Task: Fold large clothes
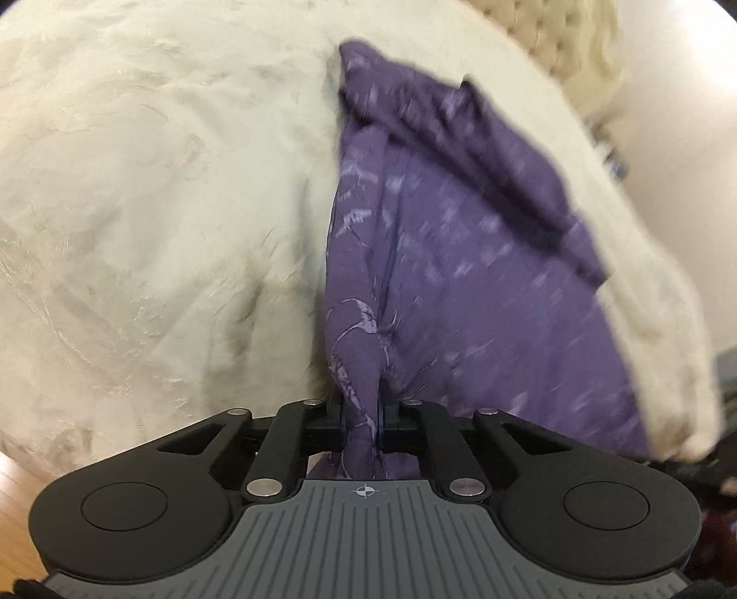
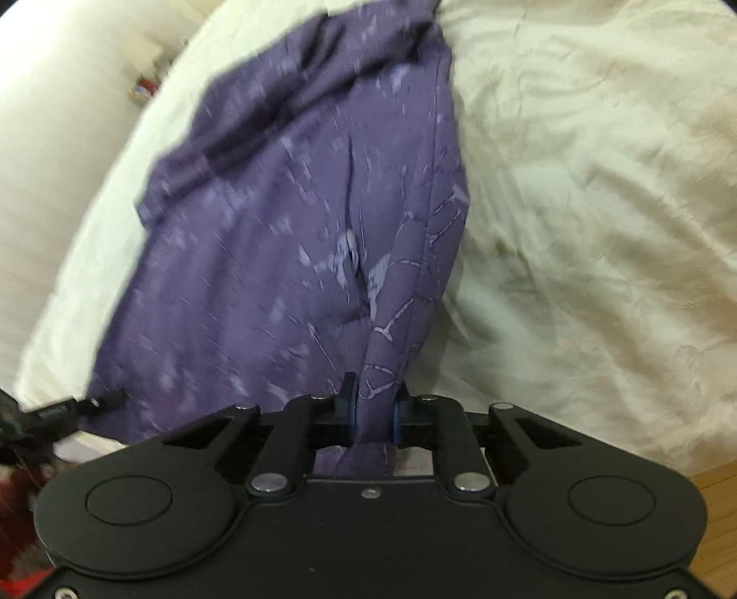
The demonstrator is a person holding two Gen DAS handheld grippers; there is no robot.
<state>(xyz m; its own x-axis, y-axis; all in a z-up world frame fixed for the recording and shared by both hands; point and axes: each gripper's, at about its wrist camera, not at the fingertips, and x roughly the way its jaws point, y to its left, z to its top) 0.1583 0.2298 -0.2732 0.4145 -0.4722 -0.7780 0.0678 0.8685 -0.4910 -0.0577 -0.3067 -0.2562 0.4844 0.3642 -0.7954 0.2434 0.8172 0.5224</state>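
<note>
Left gripper: your left gripper (image 1: 360,414) has its fingers pinched narrow on a bunched fold of the purple garment (image 1: 437,239); cloth fills the gap and spills back toward the grey ribbed body.

Right gripper: your right gripper (image 2: 373,410) is clamped the same way, blue-edged pads (image 2: 346,405) pressing a gathered ridge of the purple garment (image 2: 285,221), with a tail of cloth hanging behind the fingers.

Garment: it is purple with pale lilac markings, stretching away from both of your grips and draping onto the cream bedspread (image 1: 138,207). Its far end is rumpled into darker folds (motion blur smears the print, so you cannot read the pattern there).

Where it lies: in your left view the cloth runs up the right half of the bed; in your right view it runs up the left half, over the cream bedspread (image 2: 599,207).

Around you: a tufted cream headboard (image 1: 566,32) sits at the top right of your left view, beyond the garment. A pale wall (image 2: 55,115) flanks the bed in your right view, with small coloured items (image 2: 145,87) against it, too blurred to name.

Floor: wood floor (image 2: 718,507) shows at the lower right.

In the way: a dark rod-like piece (image 2: 78,405) pokes in at the left edge of your right view, just beside the garment's near hem (you cannot tell what it is).
</note>
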